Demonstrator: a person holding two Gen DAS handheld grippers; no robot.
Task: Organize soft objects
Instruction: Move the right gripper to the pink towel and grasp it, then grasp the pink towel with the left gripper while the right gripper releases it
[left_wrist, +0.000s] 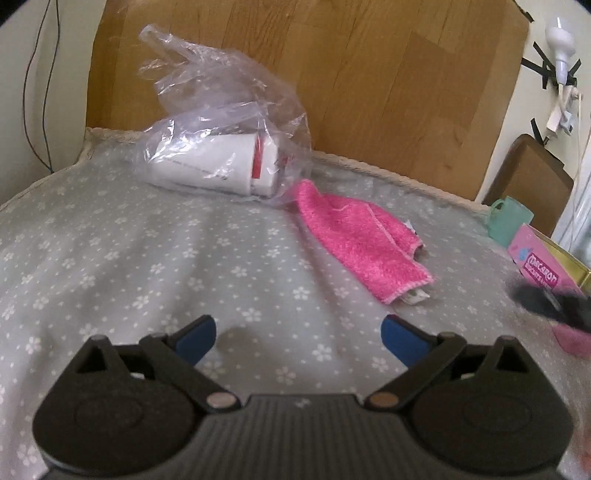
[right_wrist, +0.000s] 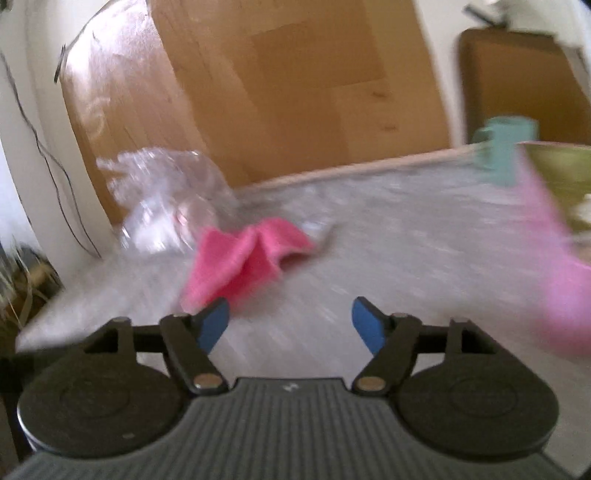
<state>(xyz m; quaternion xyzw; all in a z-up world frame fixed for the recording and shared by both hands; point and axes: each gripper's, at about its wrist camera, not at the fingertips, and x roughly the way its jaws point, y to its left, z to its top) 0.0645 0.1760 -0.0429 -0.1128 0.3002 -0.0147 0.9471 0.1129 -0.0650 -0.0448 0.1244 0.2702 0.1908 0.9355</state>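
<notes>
1. Left gripper (left_wrist: 298, 338): fingers spread apart, empty, above the floral bedsheet (left_wrist: 147, 266).
2. Right gripper (right_wrist: 290, 325): fingers parted, nothing between them.
3. Pink towel (left_wrist: 364, 240): folded, just beside the clear plastic bag (left_wrist: 221, 122), possibly touching.

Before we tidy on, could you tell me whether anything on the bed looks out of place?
The pink cloth lies rumpled and askew, one corner under the clear bag. That bag lies crumpled with a white container tipped on its side inside.
</notes>
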